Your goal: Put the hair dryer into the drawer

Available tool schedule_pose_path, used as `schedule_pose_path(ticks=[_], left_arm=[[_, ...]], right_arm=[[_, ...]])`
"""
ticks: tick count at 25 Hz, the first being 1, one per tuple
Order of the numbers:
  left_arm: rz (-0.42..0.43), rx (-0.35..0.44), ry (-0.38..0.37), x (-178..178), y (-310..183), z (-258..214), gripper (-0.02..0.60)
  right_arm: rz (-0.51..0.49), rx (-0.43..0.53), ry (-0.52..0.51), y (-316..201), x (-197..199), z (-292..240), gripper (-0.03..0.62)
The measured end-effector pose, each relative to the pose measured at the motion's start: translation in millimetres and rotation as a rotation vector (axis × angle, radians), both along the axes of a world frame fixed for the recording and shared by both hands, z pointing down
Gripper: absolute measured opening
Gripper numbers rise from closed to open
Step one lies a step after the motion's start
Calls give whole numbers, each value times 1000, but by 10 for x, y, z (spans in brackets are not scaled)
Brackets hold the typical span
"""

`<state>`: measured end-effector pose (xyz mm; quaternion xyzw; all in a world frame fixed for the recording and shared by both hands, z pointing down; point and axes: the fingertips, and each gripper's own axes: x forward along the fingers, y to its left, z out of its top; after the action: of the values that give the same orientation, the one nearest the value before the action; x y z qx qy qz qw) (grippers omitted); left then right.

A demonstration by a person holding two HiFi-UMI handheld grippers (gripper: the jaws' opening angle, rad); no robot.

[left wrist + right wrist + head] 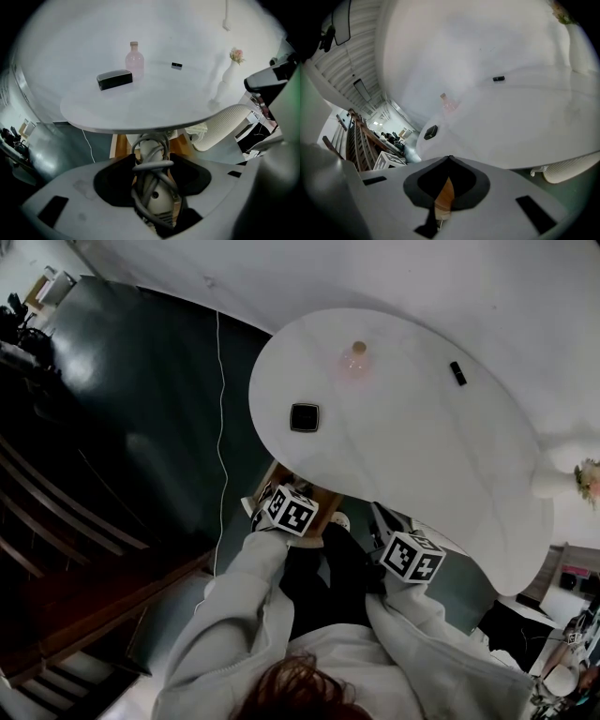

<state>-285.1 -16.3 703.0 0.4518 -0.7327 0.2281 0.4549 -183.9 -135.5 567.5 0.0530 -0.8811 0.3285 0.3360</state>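
The white hair dryer (158, 196), with its grey cord (151, 164) wound round it, sits between the jaws of my left gripper (153, 160), which is shut on it. Just beyond it, the open wooden drawer (119, 144) shows under the edge of the white table (140, 110). In the head view the left gripper (284, 512) hangs over that drawer (322, 493) at the table's near edge. My right gripper (401, 547) is to its right, below the table rim. Its jaws (449, 160) meet at the tips, and only a strip of wood shows behind them.
On the table stand a black box (304, 416), a pink bottle (357, 360), a small black object (457, 372) and a white vase with flowers (562, 470). A white ribbed object (220, 129) stands beside the drawer. A thin cable (221, 427) runs over the dark floor, with wooden stairs at left.
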Motion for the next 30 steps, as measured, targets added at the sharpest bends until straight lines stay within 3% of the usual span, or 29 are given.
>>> schedule_pose_path(ticks=[12,17,23,30], left_arm=[[-63,55,-88,-81,-122,165,232],[-162,118,-54,-108,-222,308,232],[-191,81,-78,-145,-231,542,232],[-315,71,-44,-258,-127,809,232]], right_arm=[[27,-7,47,-79,147,90,49],[18,-9,69,-60,211,130,49],[18,-9,119,-71,348,209,49],[28,-17,170,-87,430,333,49]])
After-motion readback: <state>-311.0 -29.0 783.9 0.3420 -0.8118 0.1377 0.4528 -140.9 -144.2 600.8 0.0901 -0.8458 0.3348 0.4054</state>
